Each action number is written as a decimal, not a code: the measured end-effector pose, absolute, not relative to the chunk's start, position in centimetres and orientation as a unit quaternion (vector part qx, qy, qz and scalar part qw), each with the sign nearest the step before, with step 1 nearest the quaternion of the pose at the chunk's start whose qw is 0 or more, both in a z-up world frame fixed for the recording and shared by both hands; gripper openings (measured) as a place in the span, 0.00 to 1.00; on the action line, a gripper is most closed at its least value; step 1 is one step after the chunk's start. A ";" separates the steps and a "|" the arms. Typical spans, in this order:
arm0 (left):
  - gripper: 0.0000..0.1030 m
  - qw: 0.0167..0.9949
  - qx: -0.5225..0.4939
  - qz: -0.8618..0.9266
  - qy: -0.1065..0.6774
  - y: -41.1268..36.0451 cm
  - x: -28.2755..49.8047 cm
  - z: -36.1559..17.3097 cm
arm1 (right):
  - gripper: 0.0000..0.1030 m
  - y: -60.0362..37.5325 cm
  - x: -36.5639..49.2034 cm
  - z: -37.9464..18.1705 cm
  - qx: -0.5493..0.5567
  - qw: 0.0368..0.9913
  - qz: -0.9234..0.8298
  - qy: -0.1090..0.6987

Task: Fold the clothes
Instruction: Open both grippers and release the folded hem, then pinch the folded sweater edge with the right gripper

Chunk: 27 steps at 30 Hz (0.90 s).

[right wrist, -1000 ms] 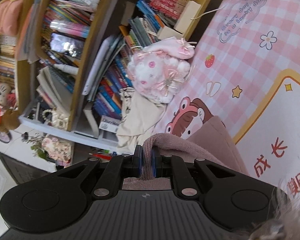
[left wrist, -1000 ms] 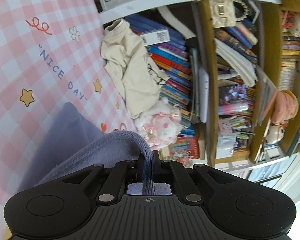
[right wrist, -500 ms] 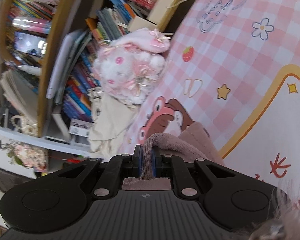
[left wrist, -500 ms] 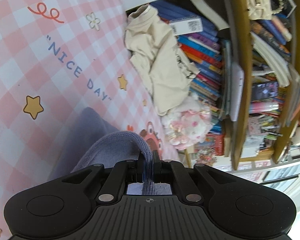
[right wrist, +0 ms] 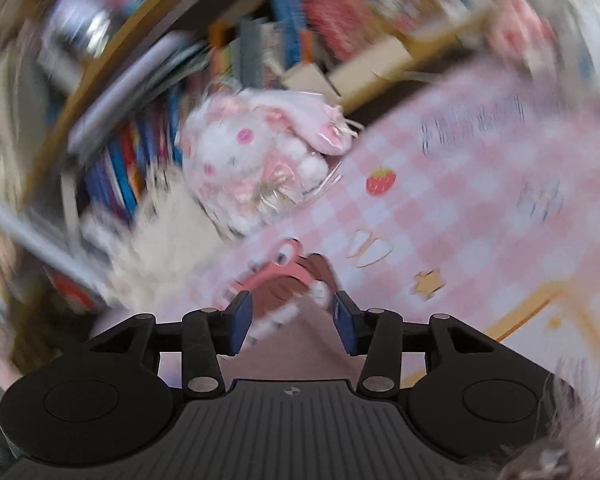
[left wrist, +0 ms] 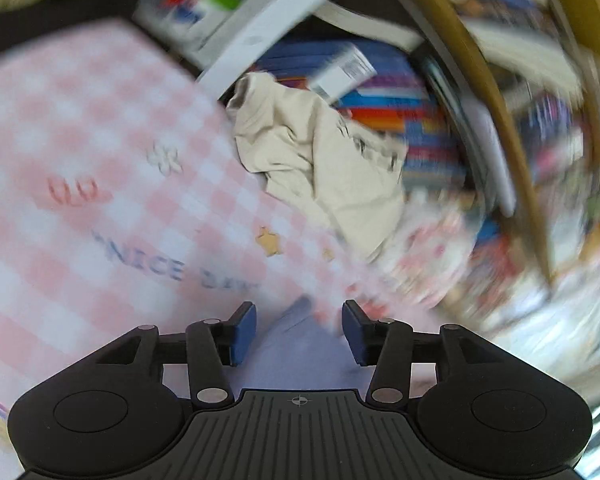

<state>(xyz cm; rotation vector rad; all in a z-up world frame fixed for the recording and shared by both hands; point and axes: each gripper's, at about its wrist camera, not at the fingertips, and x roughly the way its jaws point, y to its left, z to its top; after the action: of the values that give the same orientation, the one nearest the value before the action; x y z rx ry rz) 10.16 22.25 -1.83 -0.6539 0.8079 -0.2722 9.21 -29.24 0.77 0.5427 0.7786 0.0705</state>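
Pink checked mat (left wrist: 80, 128), cream garment (left wrist: 320, 160) at far bookshelf (left wrist: 500, 120), both views blurred, left gripper (left wrist: 299, 330) and right gripper (right wrist: 292, 320) opening, pads off lilac cloth (left wrist: 300, 360) between them.

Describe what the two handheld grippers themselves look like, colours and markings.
The left gripper and right gripper look alike: a matte black ribbed body with a small crosshair mark at its centre, a round recessed disc on each side, black linkage arms with silver pivot pins, and blue pads on the fingers. No cables or sleeves are visible.

mat (left wrist: 80, 152): smooth printed check | garment (left wrist: 324, 168): cream matt cloth | plush toy (right wrist: 256, 160): fluffy | shelf (left wrist: 496, 120): wood
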 end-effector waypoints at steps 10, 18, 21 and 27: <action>0.44 0.882 -0.139 -0.138 0.430 17.3 5.5 -3.9 | 0.41 -26.5 5.1 -2.5 0.115 0.885 0.025 0.451; 0.06 0.887 -0.091 -0.109 0.439 16.4 5.2 -3.9 | 0.07 -26.2 4.3 -3.6 0.101 0.884 0.025 0.455; 0.06 0.896 -0.071 -0.104 0.426 15.6 4.7 -2.7 | 0.07 -26.3 4.3 -3.0 0.086 0.887 0.047 0.451; 0.16 0.898 -0.057 -0.071 0.430 13.9 3.6 -2.8 | 0.18 -27.7 3.8 -3.2 0.098 0.880 0.094 0.456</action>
<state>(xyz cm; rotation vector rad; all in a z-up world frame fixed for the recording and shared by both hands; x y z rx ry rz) 3.61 13.90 -2.80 -0.1176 0.8902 -0.1479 3.85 -27.70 -3.25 0.2045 0.9500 0.1955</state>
